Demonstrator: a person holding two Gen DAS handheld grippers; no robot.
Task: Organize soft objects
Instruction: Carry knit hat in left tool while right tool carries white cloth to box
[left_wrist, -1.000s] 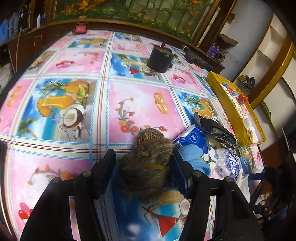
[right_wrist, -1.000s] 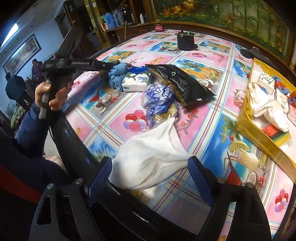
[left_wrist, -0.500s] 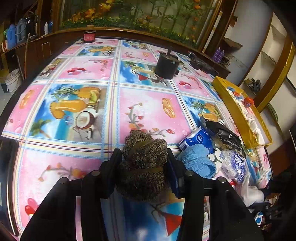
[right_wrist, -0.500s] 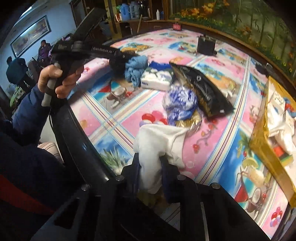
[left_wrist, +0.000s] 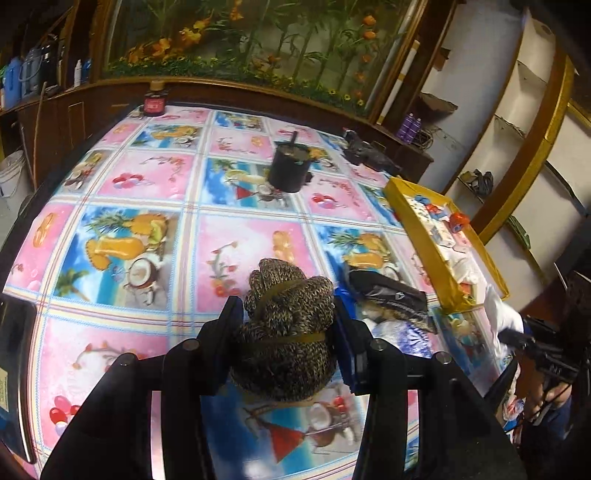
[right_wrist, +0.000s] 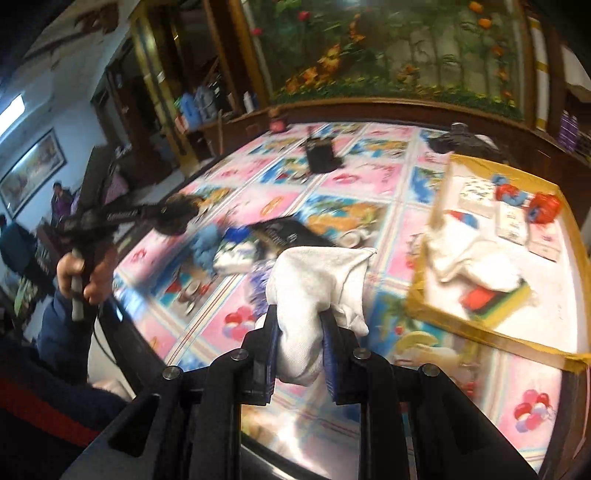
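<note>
Knitwear (left_wrist: 286, 334), a brown speckled bundle, sits clamped between the left gripper's (left_wrist: 288, 332) pads, clear of the tablecloth (left_wrist: 236, 251). The right gripper (right_wrist: 300, 345) is pinched tight on a white cloth (right_wrist: 314, 280), raised above the table beside the yellow tray (right_wrist: 436, 295).

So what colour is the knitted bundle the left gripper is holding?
Mottled brown and tan knitted bundle, tied with an olive band; clearest in the left wrist view.

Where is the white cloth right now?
In the right wrist view the white cloth is clamped in the right gripper, raised above the table's near edge, just left of the yellow tray.
</note>
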